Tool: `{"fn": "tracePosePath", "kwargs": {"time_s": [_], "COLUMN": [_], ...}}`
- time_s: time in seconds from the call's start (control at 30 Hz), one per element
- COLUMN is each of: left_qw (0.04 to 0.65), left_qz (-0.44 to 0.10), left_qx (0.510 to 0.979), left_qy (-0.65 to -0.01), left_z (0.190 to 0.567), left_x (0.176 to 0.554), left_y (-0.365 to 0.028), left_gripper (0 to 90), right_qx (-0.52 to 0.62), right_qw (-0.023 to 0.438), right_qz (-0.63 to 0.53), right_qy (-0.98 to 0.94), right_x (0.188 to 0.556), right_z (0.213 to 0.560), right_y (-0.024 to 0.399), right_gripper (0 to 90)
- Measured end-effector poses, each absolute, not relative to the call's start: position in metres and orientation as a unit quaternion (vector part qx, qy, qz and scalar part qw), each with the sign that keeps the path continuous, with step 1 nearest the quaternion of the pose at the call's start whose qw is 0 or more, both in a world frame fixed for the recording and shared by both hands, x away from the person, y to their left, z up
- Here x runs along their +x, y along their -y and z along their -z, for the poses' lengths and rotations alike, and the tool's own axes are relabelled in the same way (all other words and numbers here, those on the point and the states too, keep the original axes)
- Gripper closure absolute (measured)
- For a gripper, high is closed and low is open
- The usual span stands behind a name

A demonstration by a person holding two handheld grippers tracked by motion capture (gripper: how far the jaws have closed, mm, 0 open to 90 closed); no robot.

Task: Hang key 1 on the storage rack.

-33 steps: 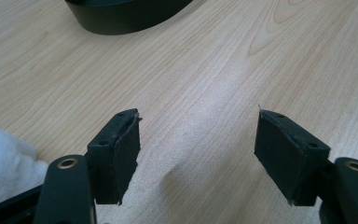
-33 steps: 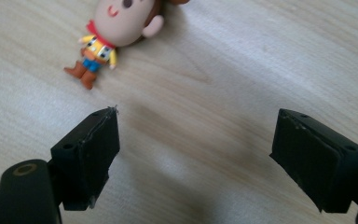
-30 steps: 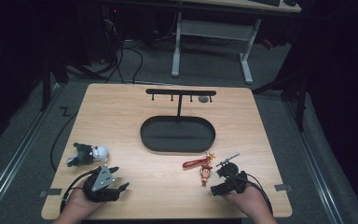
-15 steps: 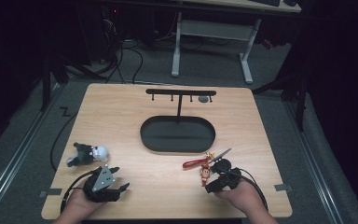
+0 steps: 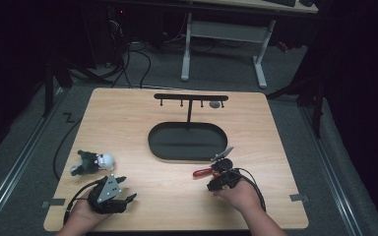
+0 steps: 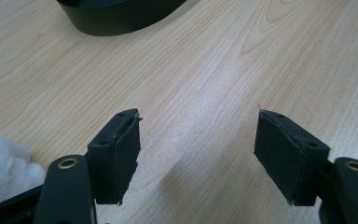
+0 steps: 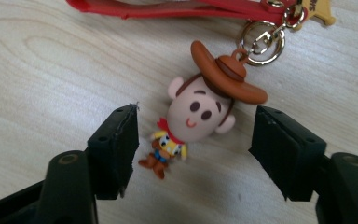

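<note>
On the light wooden table the right tongs stand wide open with their two black jaws on either side of a small cowboy figure keychain, a rubbery charm with a brown hat, a big pale head and a tiny yellow and brown body; the jaws straddle it without touching it, and it lies flat on the wood. A metal ring at the hat joins it to a red strap that runs across the wood just beyond. In the high view these tongs sit near the table's front right, just in front of the black oval tray from which a black T-shaped rack rises. The left tongs are also wide open and hold nothing, hovering over bare wood at the front left, near a small plush toy in white and dark green.
</note>
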State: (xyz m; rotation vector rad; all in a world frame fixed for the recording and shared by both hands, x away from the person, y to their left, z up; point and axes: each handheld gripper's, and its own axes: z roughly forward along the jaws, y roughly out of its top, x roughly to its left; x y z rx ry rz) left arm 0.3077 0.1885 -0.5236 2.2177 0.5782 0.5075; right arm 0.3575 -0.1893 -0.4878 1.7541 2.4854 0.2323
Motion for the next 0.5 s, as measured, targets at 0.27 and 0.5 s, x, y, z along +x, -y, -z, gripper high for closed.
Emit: {"fn": "tracePosePath", "kwargs": {"time_s": [0.27, 0.5], "left_qw": [0.386, 0.384], "left_qz": [-0.199, -0.198], "left_qx": [0.872, 0.873], "left_qy": [-0.225, -0.223], "left_z": [0.5238, 0.5241], "left_x": [0.3077, 0.3073], "left_y": [-0.1883, -0.187], "left_gripper": [31.5, 31.5], "right_qx": [0.559, 0.539], "right_qw": [0.056, 0.054], "right_qz": [-0.065, -0.062], "right_qy": [-0.825, -0.838], "right_x": [0.359, 0.3552], "right_z": [0.4899, 0.4841], "right_y": [0.1903, 0.1968], "right_gripper": [51.7, 57.4]}}
